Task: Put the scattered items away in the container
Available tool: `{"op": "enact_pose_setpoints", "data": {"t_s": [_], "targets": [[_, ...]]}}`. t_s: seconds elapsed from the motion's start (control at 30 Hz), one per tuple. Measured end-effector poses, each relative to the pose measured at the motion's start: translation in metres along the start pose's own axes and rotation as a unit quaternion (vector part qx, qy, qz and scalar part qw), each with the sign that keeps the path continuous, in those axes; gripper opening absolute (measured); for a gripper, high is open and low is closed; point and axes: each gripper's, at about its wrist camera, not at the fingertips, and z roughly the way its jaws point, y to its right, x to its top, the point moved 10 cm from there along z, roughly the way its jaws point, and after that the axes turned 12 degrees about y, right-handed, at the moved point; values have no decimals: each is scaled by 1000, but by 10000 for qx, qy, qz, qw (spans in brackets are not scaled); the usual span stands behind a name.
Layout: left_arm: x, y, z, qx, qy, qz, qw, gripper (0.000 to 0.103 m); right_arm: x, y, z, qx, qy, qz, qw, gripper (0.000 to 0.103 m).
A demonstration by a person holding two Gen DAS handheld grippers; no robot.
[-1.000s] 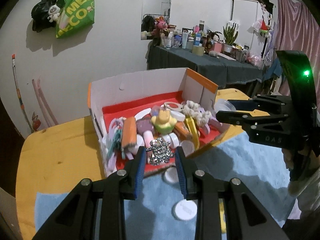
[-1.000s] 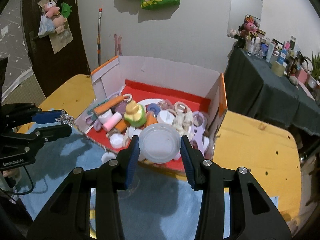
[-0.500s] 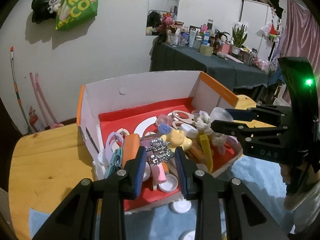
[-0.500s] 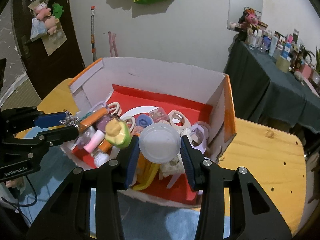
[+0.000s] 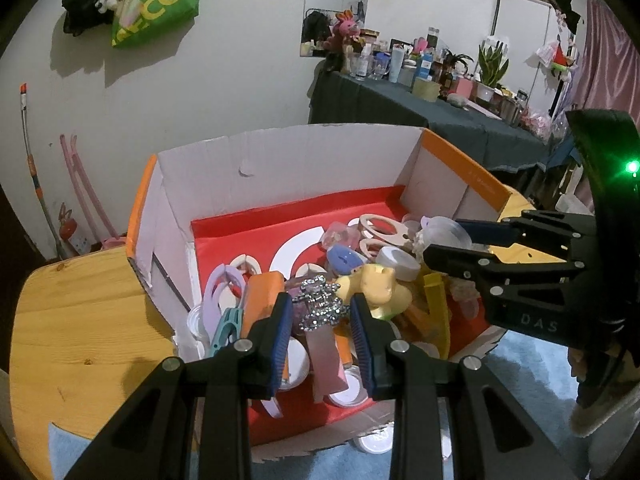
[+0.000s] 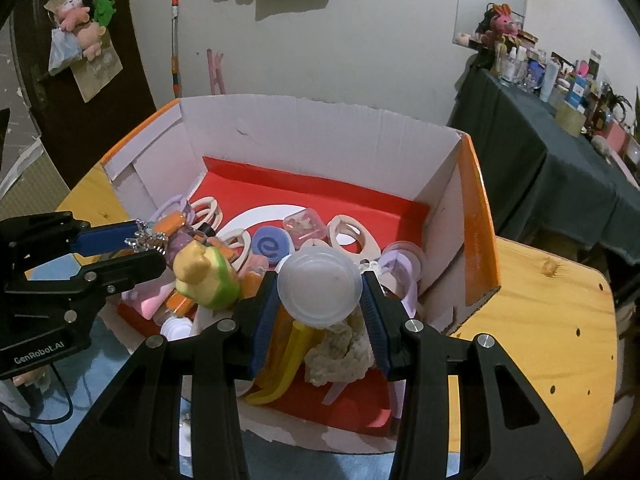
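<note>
The cardboard box (image 5: 280,160) with a red floor holds several small toys, lids and clips. It also shows in the right wrist view (image 6: 320,128). My left gripper (image 5: 320,312) is shut on a sparkly silver chain (image 5: 320,306) and holds it above the box's front left part. My right gripper (image 6: 320,292) is shut on a clear round plastic lid (image 6: 320,284) and holds it above the box's front right part. Each gripper shows in the other's view, the left (image 6: 144,244) and the right (image 5: 444,240).
A yellow-green duck toy (image 6: 204,272) lies between the grippers inside the box. White caps (image 5: 374,442) lie on the blue cloth (image 5: 520,380) in front of the box. The box stands on a wooden table (image 6: 552,320). A cluttered dark table (image 5: 440,120) stands behind.
Both grippers have moved forward from above the blue cloth to above the inside of the box, each still holding its item.
</note>
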Motion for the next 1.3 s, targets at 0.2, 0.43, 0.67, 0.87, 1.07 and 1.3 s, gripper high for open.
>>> {"op": "enact_pose_setpoints", "data": {"t_s": [0.2, 0.43, 0.67, 0.87, 1.07, 1.3], "targets": [[-2, -1, 3, 44, -20, 26, 10000, 32, -2, 1, 5, -54, -36, -19, 10000, 39], [-1, -3, 7, 84, -13, 17, 10000, 32, -5, 3, 9, -115, -70, -52, 9999, 39], [-1, -3, 9, 92, -25, 29, 10000, 32, -6, 4, 11, -134, -71, -65, 9999, 39], [-6, -6, 12, 95, -81, -15, 9999, 32, -6, 4, 11, -129, -80, -72, 9999, 39], [-6, -6, 12, 95, -82, -15, 9999, 32, -6, 4, 11, -140, -80, -78, 9998, 39], [-7, -6, 12, 78, -87, -22, 9999, 32, -6, 4, 11, -181, -68, -118, 9997, 39]]}}
